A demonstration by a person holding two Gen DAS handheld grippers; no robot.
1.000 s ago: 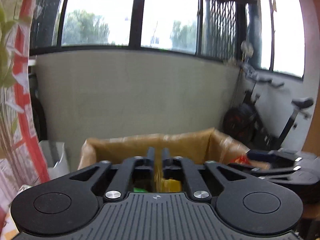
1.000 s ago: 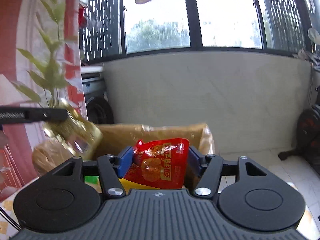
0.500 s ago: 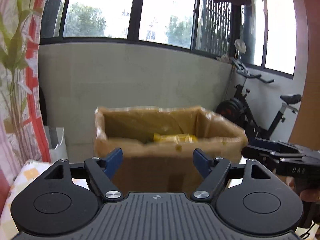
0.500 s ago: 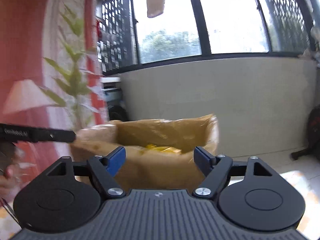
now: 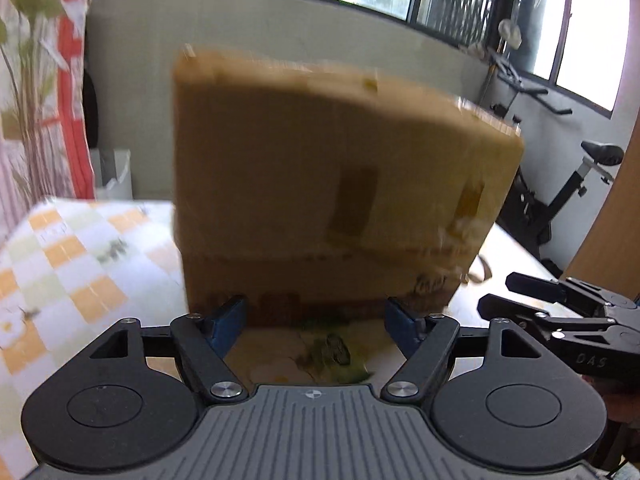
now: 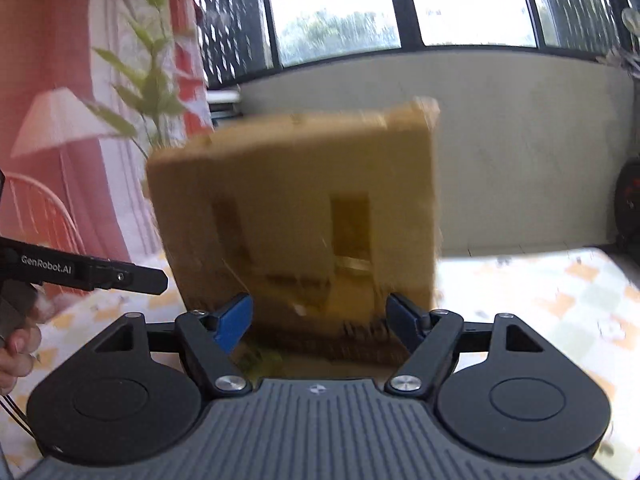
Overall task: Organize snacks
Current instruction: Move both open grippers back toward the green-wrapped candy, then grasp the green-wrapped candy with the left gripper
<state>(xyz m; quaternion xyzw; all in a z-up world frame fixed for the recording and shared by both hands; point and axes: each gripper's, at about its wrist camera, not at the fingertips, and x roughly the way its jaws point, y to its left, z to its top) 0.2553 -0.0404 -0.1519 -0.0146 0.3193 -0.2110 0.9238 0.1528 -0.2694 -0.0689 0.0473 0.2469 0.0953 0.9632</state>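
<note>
A brown cardboard box [image 5: 320, 184] stands on the checked tablecloth [image 5: 80, 264], close in front of both grippers and blurred. I see only its outer side wall [image 6: 304, 208]; the inside and any snacks are hidden. My left gripper [image 5: 316, 322] is open, its blue pads [image 5: 230, 318] low before the box's bottom edge with nothing between them. My right gripper [image 6: 320, 322] is also low before the box, its jaws closing on nothing. In the left wrist view the right gripper [image 5: 496, 292] shows at the right. One finger of the left gripper [image 6: 120, 276] shows in the right wrist view.
A hand [image 6: 16, 348] holds the left gripper. A red and white leaf-print curtain [image 5: 60, 80] hangs at the left, with a white bin [image 5: 116, 176] below it. An exercise bike [image 5: 580, 184] stands at the right. A low wall [image 6: 520, 140] and windows lie behind.
A second ago the left gripper held a yellow packet and the right a red snack bag over the box. Both let go, and both grippers have sunk to face the box's side.
</note>
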